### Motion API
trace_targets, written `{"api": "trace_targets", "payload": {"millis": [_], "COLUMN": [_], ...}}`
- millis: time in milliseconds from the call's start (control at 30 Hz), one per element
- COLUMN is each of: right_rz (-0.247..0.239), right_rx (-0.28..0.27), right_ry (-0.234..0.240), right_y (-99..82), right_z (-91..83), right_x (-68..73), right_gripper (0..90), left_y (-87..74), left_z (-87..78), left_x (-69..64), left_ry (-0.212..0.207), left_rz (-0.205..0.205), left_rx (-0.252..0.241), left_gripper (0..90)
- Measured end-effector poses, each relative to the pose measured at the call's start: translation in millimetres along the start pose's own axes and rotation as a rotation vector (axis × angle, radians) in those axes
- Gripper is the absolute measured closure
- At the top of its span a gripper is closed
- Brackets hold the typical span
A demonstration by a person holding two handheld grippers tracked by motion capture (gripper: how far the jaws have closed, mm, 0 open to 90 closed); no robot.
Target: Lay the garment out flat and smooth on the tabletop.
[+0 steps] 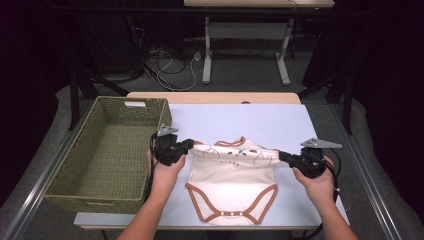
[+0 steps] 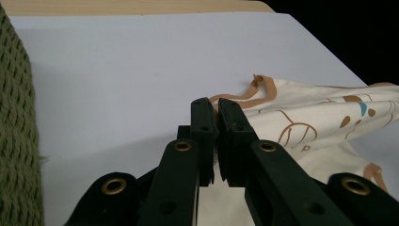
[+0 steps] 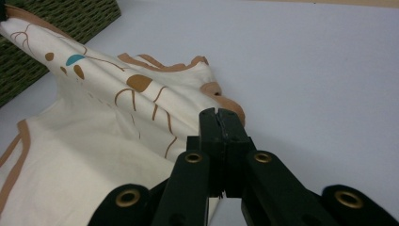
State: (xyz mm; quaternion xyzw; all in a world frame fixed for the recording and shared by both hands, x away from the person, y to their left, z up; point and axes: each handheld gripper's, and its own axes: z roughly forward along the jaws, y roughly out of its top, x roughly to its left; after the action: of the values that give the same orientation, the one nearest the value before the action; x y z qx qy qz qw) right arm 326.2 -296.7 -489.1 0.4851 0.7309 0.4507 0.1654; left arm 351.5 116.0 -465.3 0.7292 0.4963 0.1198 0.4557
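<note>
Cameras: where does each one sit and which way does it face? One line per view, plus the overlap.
High view: fixed above the person's side, looking forward and down on the table; both forearms, left gripper and right gripper show.
Left gripper view: rides the left gripper, looking along its shut jaws across the bodysuit corner; basket at the edge.
Right gripper view: rides the right gripper, facing back along the bodysuit toward the basket.
Shared: both gripper views show the bodysuit's printed front and the basket.

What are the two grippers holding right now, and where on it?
Both hold the baby bodysuit: left gripper clamps one shoulder edge, right gripper the other.
</note>
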Motion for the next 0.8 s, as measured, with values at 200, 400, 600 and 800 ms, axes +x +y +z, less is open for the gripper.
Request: {"api": "trace_targets", "payload": {"millis": [200,400,600,800], "right_rz": [0.004,-0.006,0.006,-0.015], "right_rx": [0.02,0.034,0.07,0.117], "right_ry": [0.018,0.02,0.034,0.048], "right_y": [-13.2,-25.3,-35.9,-47.8], "right_z": [-15.0,-27.3,-30.7,-30.7], "right_x": [7.2,15.9,23.3,34.6], "right_gripper": [90.0,89.9,89.8,89.7], "left_y": [-17.1,-36.1,-53.0,-71.2], "left_z": [-14.6,-19.6,-20.8,-25.6], "left_x": [-14.2,-20.9,-19.7,-23.3], "left_ry": [-0.005,-0.02,-0.015,-0.011], "left_rz": [0.063,0.113,0.152,0.19], "left_rx": [0.024,0.075,0.134,0.146], "left_gripper": [85.7,85.7,85.7,85.6]}}
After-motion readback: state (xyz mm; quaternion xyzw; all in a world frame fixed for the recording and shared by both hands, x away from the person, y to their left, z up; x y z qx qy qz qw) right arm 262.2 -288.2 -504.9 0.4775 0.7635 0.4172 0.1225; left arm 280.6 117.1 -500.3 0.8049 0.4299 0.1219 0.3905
